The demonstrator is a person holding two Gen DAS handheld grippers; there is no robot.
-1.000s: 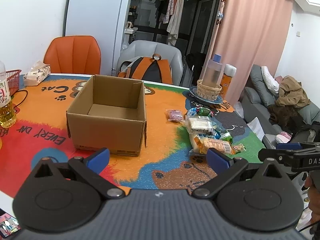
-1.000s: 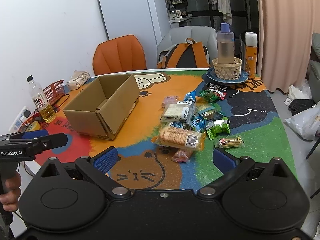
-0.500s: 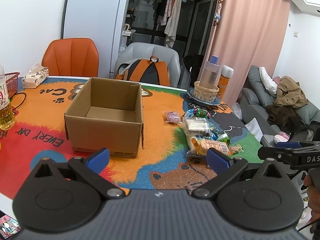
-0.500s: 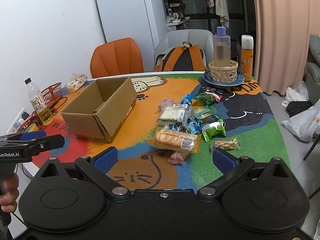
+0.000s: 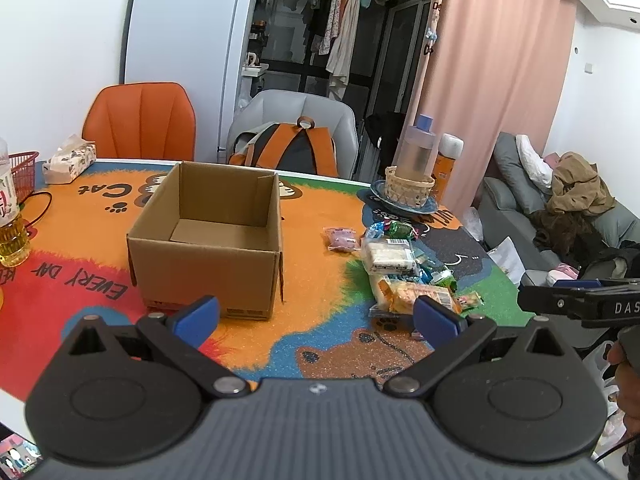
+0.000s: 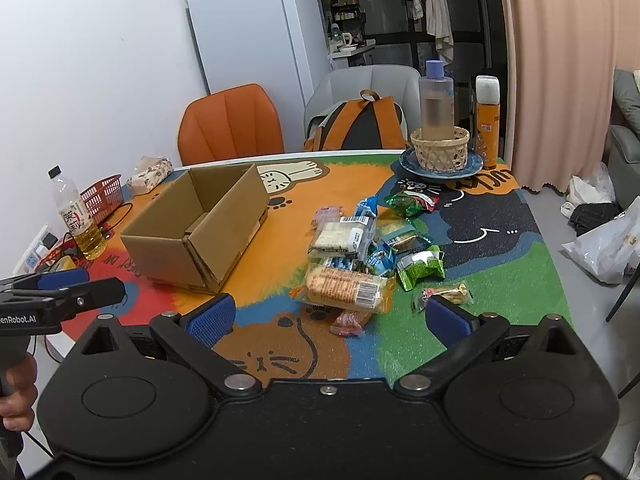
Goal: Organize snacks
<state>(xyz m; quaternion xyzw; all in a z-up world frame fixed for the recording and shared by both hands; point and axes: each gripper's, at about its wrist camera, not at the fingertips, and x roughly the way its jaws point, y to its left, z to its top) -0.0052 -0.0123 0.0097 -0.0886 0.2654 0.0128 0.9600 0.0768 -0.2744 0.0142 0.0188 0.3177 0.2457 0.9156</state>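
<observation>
both the left claw (image 5: 316, 316) and right claw (image 6: 327, 314) are hovering spread, gripping nothing. the snack packets (image 6: 346, 286) are looking light, crinkly, slippery; pinching mid-body seems safest before dropping into the cardboard box (image 6: 200, 232).

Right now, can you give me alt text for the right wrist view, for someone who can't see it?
The open right gripper hovers, holding nothing, at the near edge of a colourful cat-print table, facing a loose pile of wrapped snacks. An open cardboard box sits to the left of the pile. The left gripper pokes in at the far left.
</observation>
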